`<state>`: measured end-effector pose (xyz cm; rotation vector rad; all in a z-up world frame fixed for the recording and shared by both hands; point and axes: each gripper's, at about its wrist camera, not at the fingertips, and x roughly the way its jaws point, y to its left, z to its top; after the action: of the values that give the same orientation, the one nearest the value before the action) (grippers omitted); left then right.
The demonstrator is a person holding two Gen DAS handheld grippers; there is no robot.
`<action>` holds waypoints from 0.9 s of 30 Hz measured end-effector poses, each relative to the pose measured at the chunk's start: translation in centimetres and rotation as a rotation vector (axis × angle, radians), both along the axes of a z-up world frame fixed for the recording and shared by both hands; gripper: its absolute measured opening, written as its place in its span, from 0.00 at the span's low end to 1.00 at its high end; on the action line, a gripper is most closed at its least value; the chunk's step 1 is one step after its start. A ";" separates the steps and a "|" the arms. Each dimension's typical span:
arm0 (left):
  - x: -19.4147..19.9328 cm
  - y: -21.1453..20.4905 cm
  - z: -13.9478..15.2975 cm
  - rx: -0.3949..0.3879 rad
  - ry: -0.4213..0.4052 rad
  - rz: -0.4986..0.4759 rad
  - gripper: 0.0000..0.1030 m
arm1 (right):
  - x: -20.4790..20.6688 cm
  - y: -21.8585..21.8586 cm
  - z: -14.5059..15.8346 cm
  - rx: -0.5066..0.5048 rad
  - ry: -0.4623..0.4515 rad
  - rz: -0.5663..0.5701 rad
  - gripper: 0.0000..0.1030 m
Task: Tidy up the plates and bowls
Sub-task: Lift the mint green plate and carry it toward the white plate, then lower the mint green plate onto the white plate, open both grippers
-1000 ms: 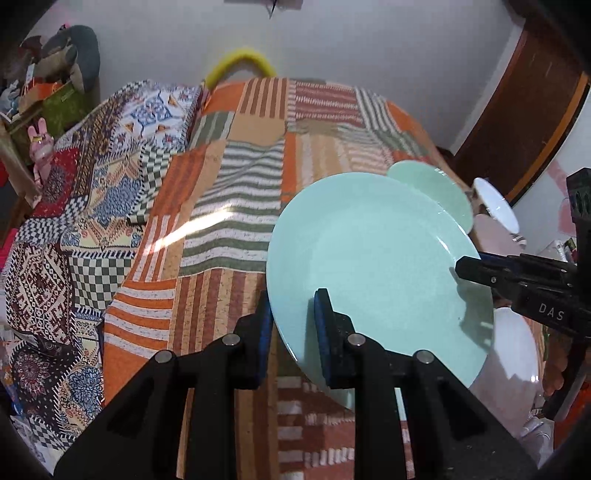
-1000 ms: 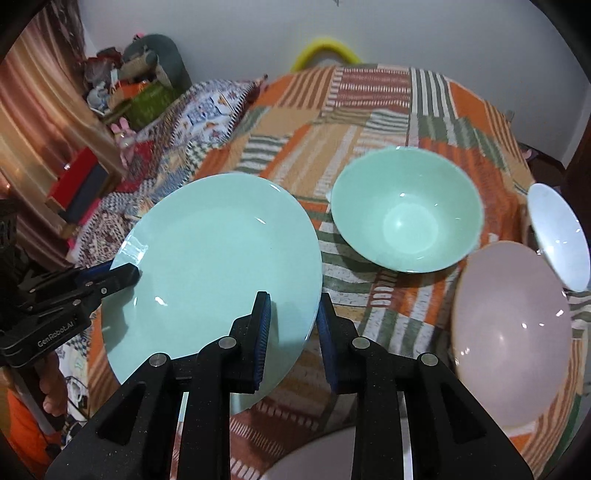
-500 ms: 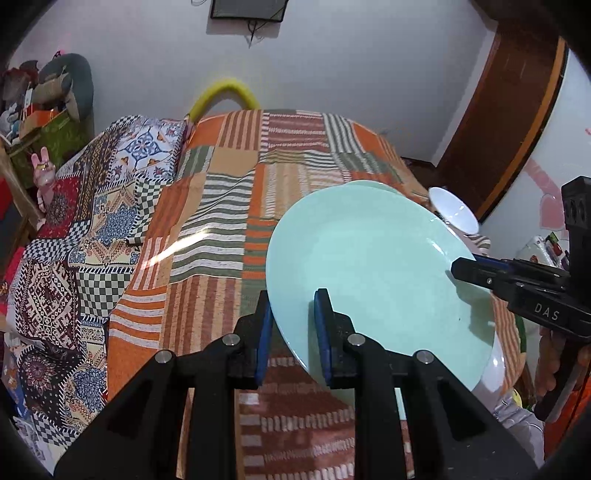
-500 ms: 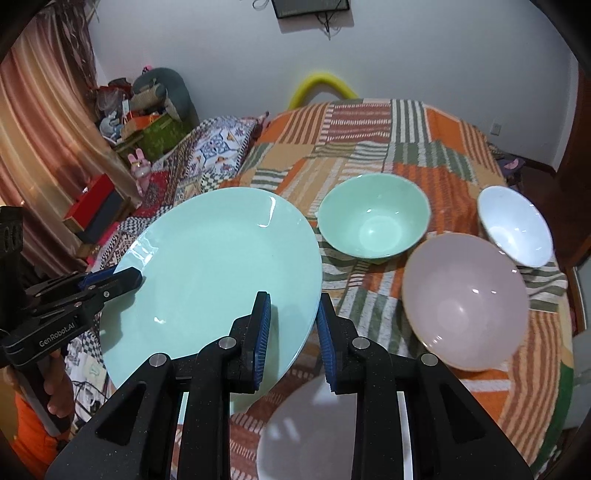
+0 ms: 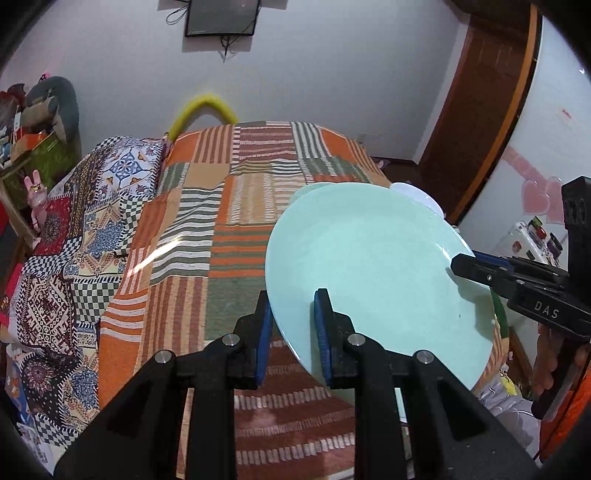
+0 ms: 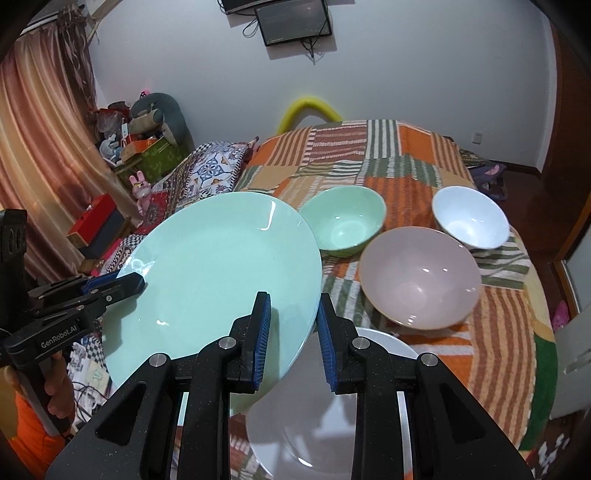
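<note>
A large mint-green plate (image 5: 369, 266) hangs tilted above the bed, held from both sides. My left gripper (image 5: 293, 306) is shut on its left rim; it shows in the right wrist view as the left gripper (image 6: 129, 284) at the plate's far edge. My right gripper (image 6: 293, 306) is shut on the plate (image 6: 214, 280) at its right rim. On the blanket beyond lie a green bowl (image 6: 347, 225), a pink bowl (image 6: 421, 277) and a white bowl (image 6: 469, 218). A white plate (image 6: 314, 406) lies under my right gripper.
The striped patchwork blanket (image 5: 240, 221) covers the bed, with a patterned quilt (image 5: 74, 251) along its left side. Boxes and soft toys (image 6: 147, 147) are piled by the curtain. A wooden door (image 5: 480, 110) stands at the right, and a screen (image 6: 291, 22) hangs on the wall.
Both grippers have lifted the green plate up and drawn it back from the bowls. The bowls now look smaller and farther, and more of the wall shows.
</note>
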<state>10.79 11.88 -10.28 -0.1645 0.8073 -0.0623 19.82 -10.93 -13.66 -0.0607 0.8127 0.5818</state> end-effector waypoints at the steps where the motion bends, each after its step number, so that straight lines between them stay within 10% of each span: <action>1: -0.1 -0.4 0.0 0.001 0.000 -0.005 0.21 | -0.1 -0.3 0.0 -0.001 -0.002 -0.003 0.23; 27: 0.0 -6.8 -3.0 -0.026 0.092 -0.113 0.21 | -2.9 -6.9 -2.1 0.012 0.013 -0.105 0.23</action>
<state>10.76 5.07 -13.29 -0.1466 0.9072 -0.1733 16.90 -17.87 -15.72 -0.0029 0.8199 0.4879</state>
